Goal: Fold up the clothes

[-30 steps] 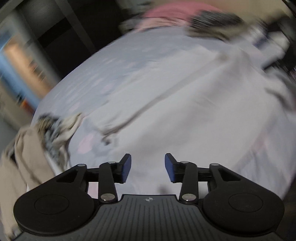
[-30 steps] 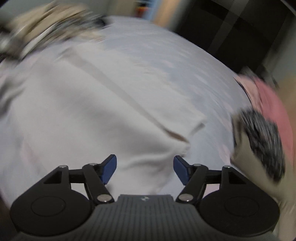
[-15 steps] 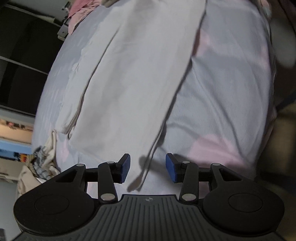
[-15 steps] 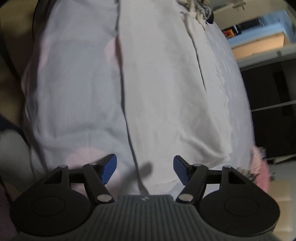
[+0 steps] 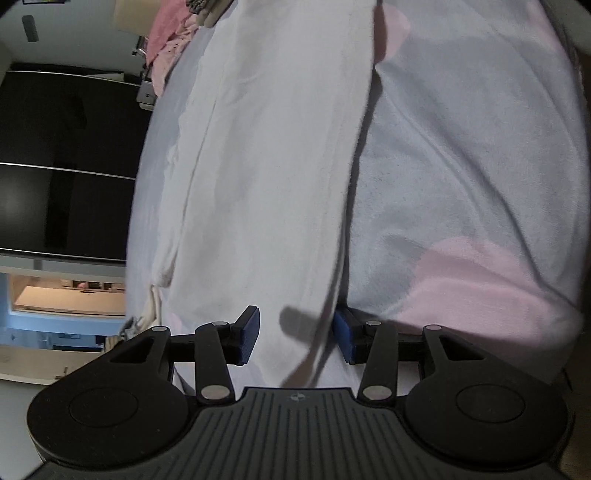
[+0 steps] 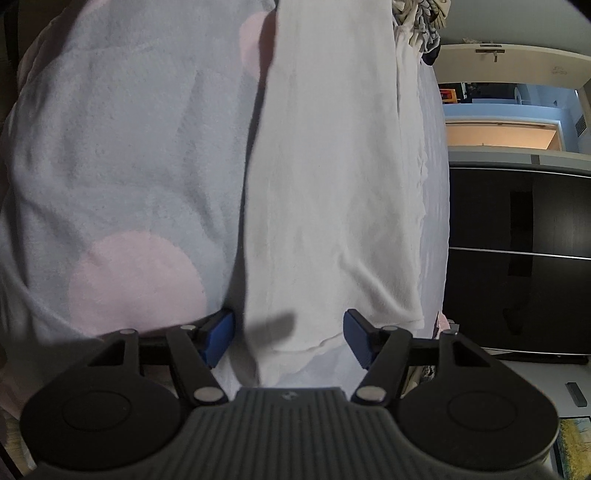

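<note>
White garment [image 5: 266, 177], one, spread flat on the bed [image 5: 472, 155], partly folded into a long strip, with a narrower folded band along its far side. Long axis running straight away from both wrist cameras, so each pair of tongs faces an end of the strip head-on. Near hem between the pads in both views.

Left tongs [image 5: 295, 338]: gaping wide, holding nothing; right pad at the garment's near long edge, left pad over the cloth. Right tongs [image 6: 288, 338]: likewise spread, nothing gripped; left pad at the same near edge [image 6: 255, 206], right pad close to the hem corner. Neither nearer than the other, by the look of it; one at each end, evenly placed. Whether the pads actually touch fabric, impossible to tell.

Coming move, probably: closing on the two near-edge corners and carrying that edge across the strip's width.

Further out: fleecy bed cover, pale blue with pink dots, three dots visible in each view. One pink pile of clothes [image 5: 166, 40] at one far end, one patterned heap [image 6: 421, 22] at the other. Dark cabinet fronts [image 6: 517, 251] beyond.
</note>
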